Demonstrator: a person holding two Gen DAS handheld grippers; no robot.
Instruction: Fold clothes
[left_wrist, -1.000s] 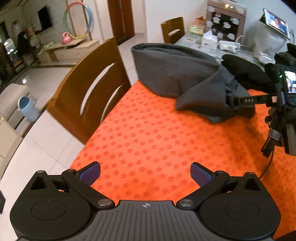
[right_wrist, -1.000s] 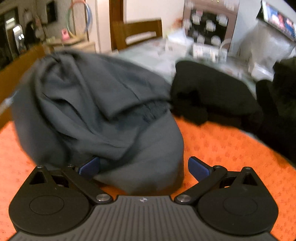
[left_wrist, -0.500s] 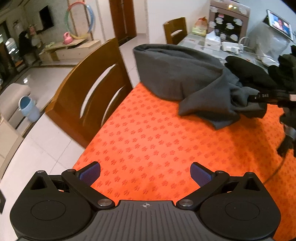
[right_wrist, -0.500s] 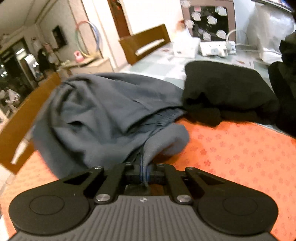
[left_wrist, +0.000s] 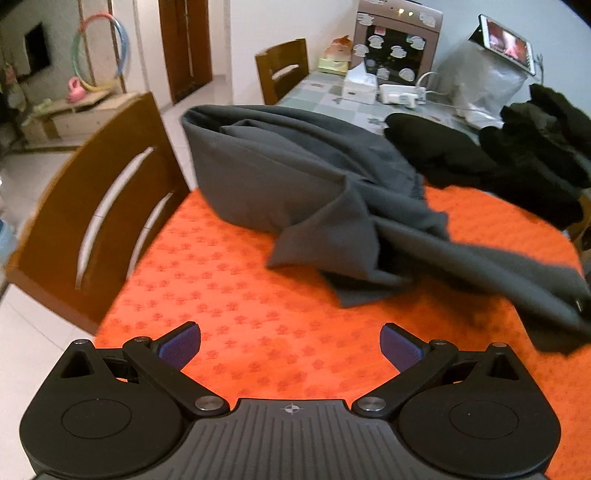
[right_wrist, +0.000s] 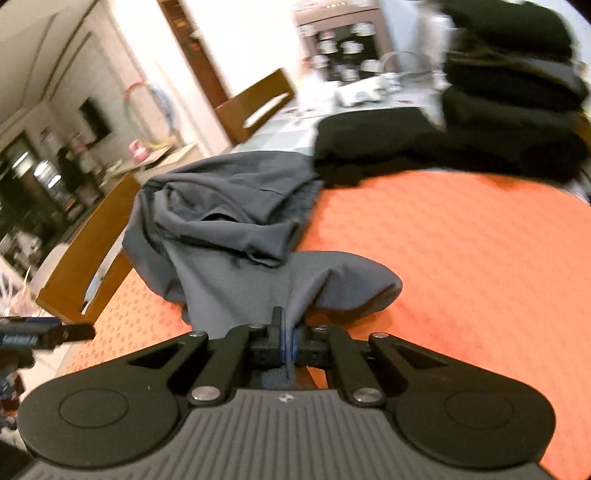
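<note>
A crumpled dark grey garment (left_wrist: 295, 177) lies on the orange tablecloth (left_wrist: 258, 314), one part stretched out toward the right edge of the left wrist view. My right gripper (right_wrist: 288, 339) is shut on an edge of that grey garment (right_wrist: 229, 236), and the cloth runs taut from its closed jaws back to the heap. My left gripper (left_wrist: 290, 345) hangs open over bare orange cloth, in front of the garment and apart from it, with nothing between its blue pads (left_wrist: 181, 345). A tip of the left gripper (right_wrist: 48, 334) shows at the left edge of the right wrist view.
Black clothes (left_wrist: 517, 158) are piled at the back right of the table. A wooden chair (left_wrist: 99, 221) stands against the table's left edge, another chair (left_wrist: 282, 70) at the far end. White boxes (left_wrist: 369, 85) and a dark cabinet (left_wrist: 395, 48) sit behind.
My right gripper closed on the grey garment's edge and pulled it back and up, stretching the cloth out to the right. My left gripper drifted closer to the garment, still open.
</note>
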